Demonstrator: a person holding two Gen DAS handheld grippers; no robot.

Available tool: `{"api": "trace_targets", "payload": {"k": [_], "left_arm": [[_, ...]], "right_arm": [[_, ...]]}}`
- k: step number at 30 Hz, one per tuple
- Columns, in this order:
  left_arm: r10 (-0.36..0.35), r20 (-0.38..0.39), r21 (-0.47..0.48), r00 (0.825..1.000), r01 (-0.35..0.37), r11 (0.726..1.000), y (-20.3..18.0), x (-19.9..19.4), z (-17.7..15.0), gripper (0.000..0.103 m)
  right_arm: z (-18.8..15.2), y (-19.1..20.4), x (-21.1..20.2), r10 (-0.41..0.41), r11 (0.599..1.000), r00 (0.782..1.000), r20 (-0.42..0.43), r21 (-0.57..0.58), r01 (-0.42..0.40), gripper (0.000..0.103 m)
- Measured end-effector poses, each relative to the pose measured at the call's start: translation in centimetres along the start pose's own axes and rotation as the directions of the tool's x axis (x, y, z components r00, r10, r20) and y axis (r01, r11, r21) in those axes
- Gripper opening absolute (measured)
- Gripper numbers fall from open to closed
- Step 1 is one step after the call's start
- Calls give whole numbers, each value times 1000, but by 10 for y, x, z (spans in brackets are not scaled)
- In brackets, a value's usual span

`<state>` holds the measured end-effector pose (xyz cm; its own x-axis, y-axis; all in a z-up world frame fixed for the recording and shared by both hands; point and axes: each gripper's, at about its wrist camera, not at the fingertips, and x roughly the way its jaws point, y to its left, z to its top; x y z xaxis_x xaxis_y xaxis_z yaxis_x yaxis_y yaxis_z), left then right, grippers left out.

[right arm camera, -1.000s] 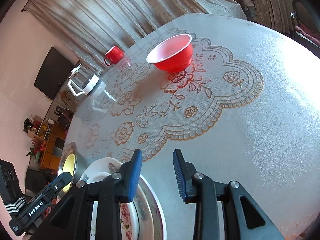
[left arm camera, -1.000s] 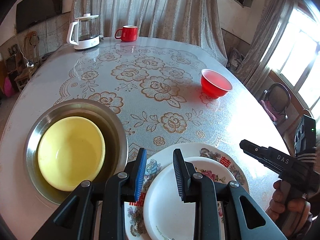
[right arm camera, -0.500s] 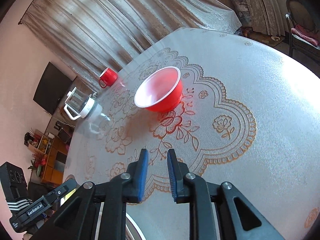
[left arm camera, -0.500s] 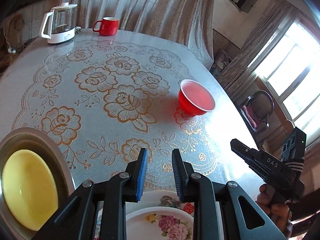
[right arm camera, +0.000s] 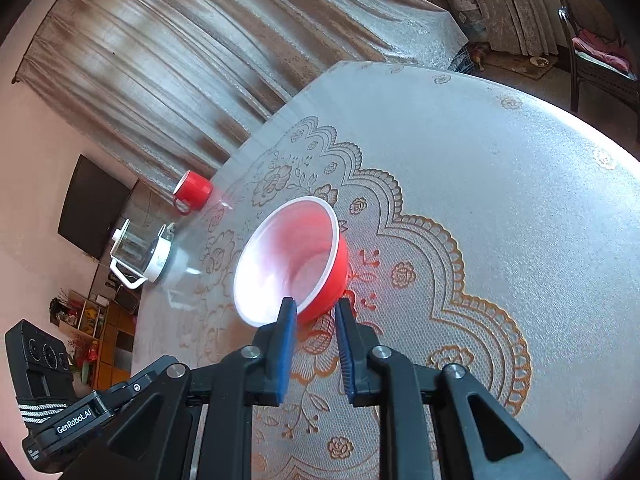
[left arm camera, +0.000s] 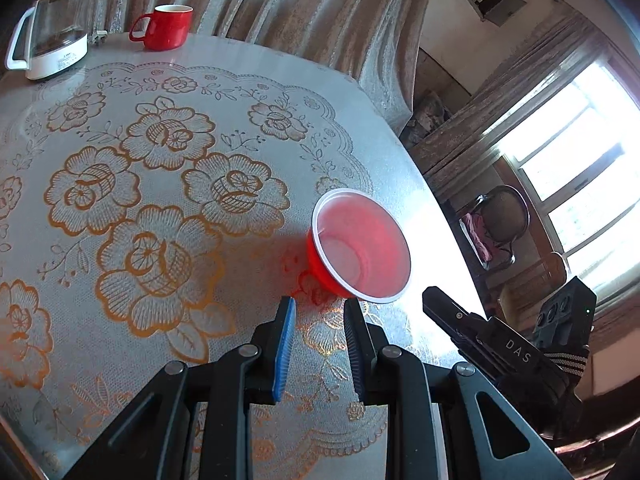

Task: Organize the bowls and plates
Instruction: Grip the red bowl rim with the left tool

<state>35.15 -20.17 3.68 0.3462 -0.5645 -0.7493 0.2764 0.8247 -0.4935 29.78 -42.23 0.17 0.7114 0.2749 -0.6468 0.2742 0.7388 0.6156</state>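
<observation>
Both your grippers, left gripper (left arm camera: pixel 318 306) and right gripper (right arm camera: pixel 315 307), hang parted and empty just short of the red bowl (right arm camera: pixel 292 260) on the table (right arm camera: pixel 500 184).

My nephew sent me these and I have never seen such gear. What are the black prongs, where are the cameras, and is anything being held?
A person holds a two-finger gripper in each hand; each carries a wide-angle camera looking along its fingers. One picture is from the left gripper, the other from the right gripper. On the flowered table stand a red bowl, a red mug and a kettle. Both grippers are open and hold nothing; the right one's fingertips are near the bowl's rim.
</observation>
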Motion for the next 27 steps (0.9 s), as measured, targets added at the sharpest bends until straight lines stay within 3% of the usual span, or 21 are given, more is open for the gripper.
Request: {"api": "trace_targets", "payload": {"k": [7,10,12,14,19,27], "left_arm": [[-34,17,-66,999,35,997,0,36,24,22],[-9,14,-57,1000,9,998,-2,51,29,22],[12,3,-33,1000,-12,999,-4,60,31,9],[22,5,-24,1000,-22,999,-4,63,30,7],[3,20,-42,1000,-2,999,2,46,22,6],[72,30,-48,997,-71,996,21,-5,-15,7]], "right_arm": [[17,-11,27,-5,998,1000,-6,69,6,19],[17,-14,35,-4,997,1000,-17,82,5,19],[16,-15,39,-5,996,1000,-23,87,7,16],[14,-13,43,-13,997,999,-31,81,15,11],[10,-9,40,-13,998,999,-31,58,15,11],[-17,15,27,37,999,995,-87,9,-37,11]]}}
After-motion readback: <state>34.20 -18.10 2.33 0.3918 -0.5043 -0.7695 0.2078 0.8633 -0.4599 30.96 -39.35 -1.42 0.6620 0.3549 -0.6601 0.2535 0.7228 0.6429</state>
